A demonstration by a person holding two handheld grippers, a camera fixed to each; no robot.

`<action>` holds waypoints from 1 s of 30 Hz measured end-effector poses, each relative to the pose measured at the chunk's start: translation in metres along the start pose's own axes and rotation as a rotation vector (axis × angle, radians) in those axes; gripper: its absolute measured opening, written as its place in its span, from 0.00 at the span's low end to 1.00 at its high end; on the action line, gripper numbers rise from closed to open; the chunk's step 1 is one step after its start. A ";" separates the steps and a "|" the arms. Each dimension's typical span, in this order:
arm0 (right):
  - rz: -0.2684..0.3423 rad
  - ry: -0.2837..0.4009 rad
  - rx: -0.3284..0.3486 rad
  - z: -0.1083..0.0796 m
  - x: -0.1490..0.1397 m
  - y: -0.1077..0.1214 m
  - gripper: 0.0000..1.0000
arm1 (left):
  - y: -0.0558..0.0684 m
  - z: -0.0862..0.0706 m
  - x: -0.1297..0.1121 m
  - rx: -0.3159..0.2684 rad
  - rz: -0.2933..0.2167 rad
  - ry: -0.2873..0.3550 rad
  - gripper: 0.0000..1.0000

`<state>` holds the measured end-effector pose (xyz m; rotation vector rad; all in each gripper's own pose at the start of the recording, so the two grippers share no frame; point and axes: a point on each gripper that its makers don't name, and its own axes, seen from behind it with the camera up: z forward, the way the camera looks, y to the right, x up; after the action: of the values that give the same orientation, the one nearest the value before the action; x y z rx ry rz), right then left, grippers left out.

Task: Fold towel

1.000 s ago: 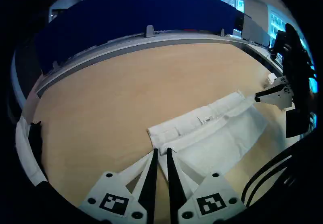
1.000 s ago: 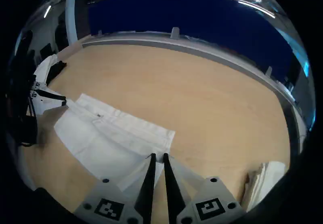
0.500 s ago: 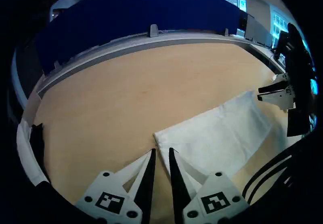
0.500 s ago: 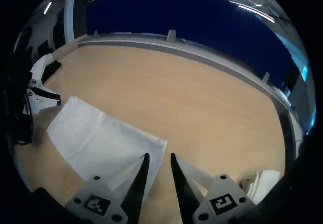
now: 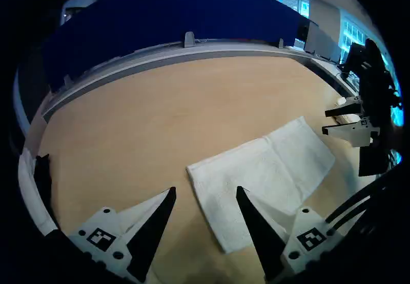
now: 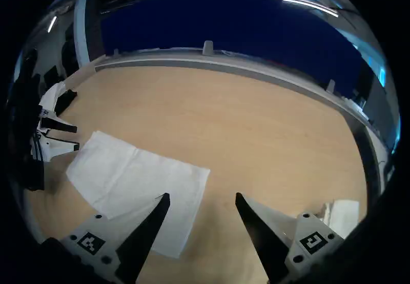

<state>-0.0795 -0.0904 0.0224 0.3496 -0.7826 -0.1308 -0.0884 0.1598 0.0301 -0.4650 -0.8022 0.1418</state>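
White towel (image 5: 266,166) folded, lying flat on light wood tabletop (image 5: 154,115), flanked by both tools. Left gripper (image 5: 205,188): fingers spread wide, gripping nothing, towel corner just ahead. Right gripper (image 6: 202,195): likewise spread, off towel. Black-and-white square marker (image 5: 96,238) on each finger base. Right gripper view: second white cloth (image 6: 344,213) at table edge. Blue partition (image 6: 230,22) behind.

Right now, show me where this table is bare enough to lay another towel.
The widest bare patch is the wooden table between the towel and the grey rail under the blue divider. Another runs from the towel's edge to the folded cloths. Crowded: the towel's ends, where the left gripper and right gripper hover open.
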 end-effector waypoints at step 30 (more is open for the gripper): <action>-0.037 -0.033 0.011 -0.056 -0.051 -0.015 0.99 | 0.015 -0.064 -0.037 0.028 -0.017 0.021 0.87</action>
<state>-0.0755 -0.0775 -0.0531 0.3735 -0.8095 -0.1677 -0.0675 0.1398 -0.0396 -0.4328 -0.7822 0.1321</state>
